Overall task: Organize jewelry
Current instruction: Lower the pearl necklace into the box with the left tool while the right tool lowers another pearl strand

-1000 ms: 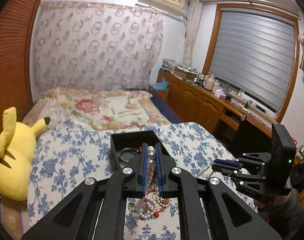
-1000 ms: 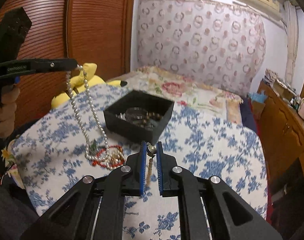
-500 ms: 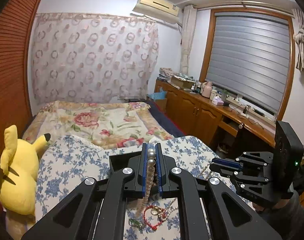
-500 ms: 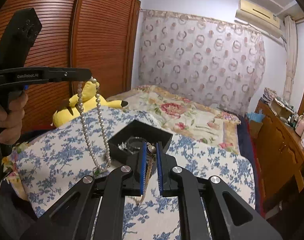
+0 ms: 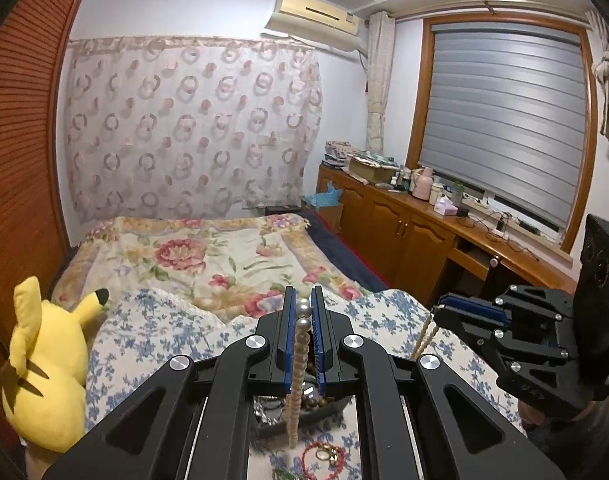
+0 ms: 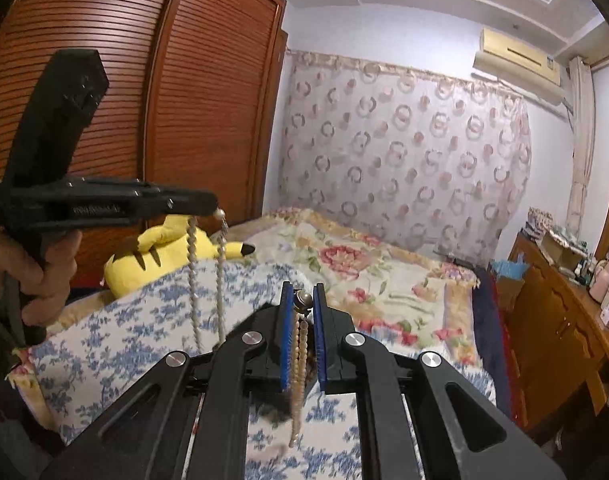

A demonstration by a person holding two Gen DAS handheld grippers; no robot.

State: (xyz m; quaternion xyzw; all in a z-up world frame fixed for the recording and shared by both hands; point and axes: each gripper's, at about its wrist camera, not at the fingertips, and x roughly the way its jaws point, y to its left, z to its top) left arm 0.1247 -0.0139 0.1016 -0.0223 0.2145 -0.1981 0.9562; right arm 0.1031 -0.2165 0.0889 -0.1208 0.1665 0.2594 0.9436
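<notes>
My left gripper (image 5: 303, 298) is shut on a white pearl necklace (image 5: 297, 372), which hangs straight down between its blue pads (image 5: 289, 332). Under it a black jewelry box (image 5: 266, 414) shows only partly behind the gripper. A red bracelet pile (image 5: 324, 454) lies on the blue-flowered cloth (image 5: 144, 340). My right gripper (image 6: 303, 294) is shut on a thin beige bead strand (image 6: 298, 364) topped by a metal bead. From the right wrist, the left gripper (image 6: 214, 208) is up at the left, in a hand, with the pearl necklace (image 6: 192, 276) dangling. The right gripper (image 5: 442, 306) is at the right.
A yellow plush toy (image 5: 44, 360) sits at the table's left edge, against the slatted wooden wardrobe (image 6: 208, 100). Beyond the table lies a bed with a flowered blanket (image 5: 192, 256). A wooden cabinet (image 5: 404, 232) cluttered with small things runs along the right wall under the window.
Both grippers have risen, each still holding its strand, and both strands now hang higher. The box and the bracelet pile have dropped low in the views, largely hidden behind the gripper bodies.
</notes>
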